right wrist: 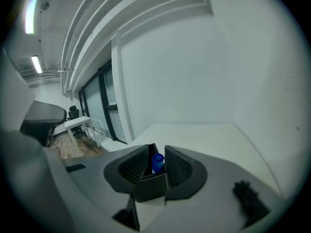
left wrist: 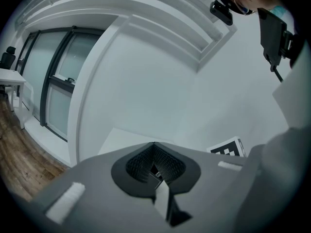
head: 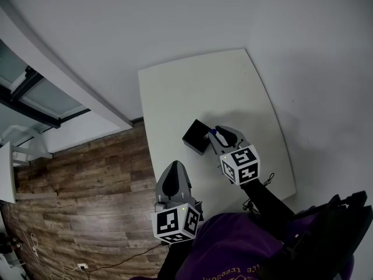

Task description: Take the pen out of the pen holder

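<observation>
table (head: 233,86): plain white
pen holder (head: 196,136): black
pen (right wrist: 157,161): blue at the end that shows
left gripper (head: 175,167): grey shell, black ribbed pads
right gripper (head: 217,132): grey shell, black ribbed pads
left cube (head: 175,223): white faces with black square markers
right cube (head: 240,164): the same black-and-white marker pattern
floor (head: 87,203): brown wood planks, streaked grain
wall (head: 175,16): pale grey-white, unpatterned
garment (head: 233,249): purple
window frame (head: 35,107): dark, near black

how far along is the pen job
Done: right gripper is at the holder. In hand: its fingers look closed on the blue pen, which sits in the holder. To do: lift it out. The left gripper is shut and idle.
</observation>
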Action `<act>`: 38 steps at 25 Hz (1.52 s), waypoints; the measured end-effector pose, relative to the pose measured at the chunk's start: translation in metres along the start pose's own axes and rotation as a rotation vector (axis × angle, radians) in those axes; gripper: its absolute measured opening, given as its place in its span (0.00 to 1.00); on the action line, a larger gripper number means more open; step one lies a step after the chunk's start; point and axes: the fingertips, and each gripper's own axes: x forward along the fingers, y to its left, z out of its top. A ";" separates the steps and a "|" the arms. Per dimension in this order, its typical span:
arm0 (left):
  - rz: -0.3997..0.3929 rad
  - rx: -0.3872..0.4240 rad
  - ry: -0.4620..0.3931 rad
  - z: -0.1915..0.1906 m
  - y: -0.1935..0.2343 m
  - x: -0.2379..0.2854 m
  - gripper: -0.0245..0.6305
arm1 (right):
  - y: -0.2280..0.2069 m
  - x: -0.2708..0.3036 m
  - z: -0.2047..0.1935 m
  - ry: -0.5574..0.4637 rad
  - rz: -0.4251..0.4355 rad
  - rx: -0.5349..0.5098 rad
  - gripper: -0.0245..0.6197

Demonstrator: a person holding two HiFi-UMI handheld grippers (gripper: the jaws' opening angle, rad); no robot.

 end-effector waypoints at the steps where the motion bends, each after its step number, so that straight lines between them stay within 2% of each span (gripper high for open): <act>1: 0.000 -0.001 0.001 0.000 0.001 0.000 0.05 | 0.000 0.000 0.000 0.003 -0.002 -0.003 0.19; 13: 0.005 -0.006 -0.003 0.005 0.005 -0.001 0.05 | 0.002 0.004 -0.010 0.058 -0.002 -0.014 0.18; 38: -0.005 0.011 -0.033 0.003 -0.003 -0.010 0.05 | 0.009 -0.010 0.005 -0.038 0.033 -0.018 0.16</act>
